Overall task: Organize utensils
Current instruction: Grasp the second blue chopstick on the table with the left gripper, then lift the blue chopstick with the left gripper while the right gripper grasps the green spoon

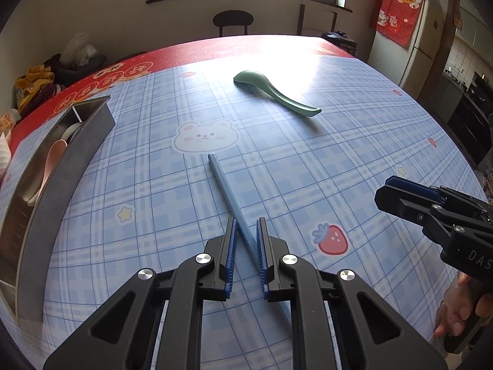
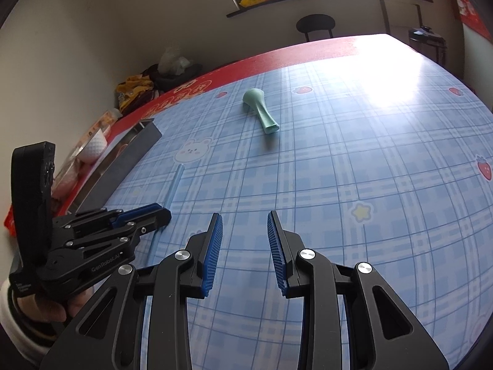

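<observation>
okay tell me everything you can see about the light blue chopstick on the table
The light blue chopstick is one slim, straight, matte stick, plastic by the look. It lies flat on the checked tablecloth, running diagonally from beside the bear print back between the blue pads of the left hand-held gripper, which has closed on its near part. Its near end is hidden under that gripper.

Blue chopstick (image 1: 229, 197) lower end hidden under left gripper (image 1: 246, 240) — pink spoon (image 1: 50, 166) half hidden by tray wall (image 1: 71, 160).
</observation>
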`<action>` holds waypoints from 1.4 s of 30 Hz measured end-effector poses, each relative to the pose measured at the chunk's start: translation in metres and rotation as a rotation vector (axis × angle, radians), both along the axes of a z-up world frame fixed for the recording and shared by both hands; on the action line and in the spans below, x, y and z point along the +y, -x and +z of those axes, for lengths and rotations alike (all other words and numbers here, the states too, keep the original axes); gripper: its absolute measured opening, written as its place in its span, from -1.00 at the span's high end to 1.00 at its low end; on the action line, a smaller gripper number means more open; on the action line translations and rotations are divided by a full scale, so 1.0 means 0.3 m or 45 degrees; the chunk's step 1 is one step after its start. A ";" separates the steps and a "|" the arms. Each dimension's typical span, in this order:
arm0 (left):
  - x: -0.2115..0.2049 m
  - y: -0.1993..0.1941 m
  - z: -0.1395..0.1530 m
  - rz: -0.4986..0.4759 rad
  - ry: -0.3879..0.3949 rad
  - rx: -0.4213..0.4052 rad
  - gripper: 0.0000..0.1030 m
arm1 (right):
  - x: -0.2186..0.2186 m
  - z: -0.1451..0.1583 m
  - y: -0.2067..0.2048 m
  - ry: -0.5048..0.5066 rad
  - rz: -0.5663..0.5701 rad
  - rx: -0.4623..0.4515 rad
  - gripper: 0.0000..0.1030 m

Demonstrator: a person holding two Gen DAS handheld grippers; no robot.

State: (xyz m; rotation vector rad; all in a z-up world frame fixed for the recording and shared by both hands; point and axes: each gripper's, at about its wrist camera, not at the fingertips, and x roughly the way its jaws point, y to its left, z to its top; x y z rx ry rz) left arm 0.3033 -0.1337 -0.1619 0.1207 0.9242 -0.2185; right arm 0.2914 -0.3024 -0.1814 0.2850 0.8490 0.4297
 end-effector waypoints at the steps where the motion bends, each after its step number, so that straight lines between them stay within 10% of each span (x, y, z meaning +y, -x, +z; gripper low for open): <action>1: -0.005 0.009 -0.002 -0.001 -0.014 -0.016 0.74 | 0.001 0.000 0.000 -0.001 0.001 0.000 0.41; 26: 0.206 0.065 0.120 -0.036 0.268 -0.180 0.89 | -0.013 0.000 0.008 -0.017 -0.051 0.004 0.41; 42: 0.413 0.037 0.123 -0.031 0.505 -0.298 0.89 | 0.198 0.100 -0.118 0.432 0.052 -0.056 0.41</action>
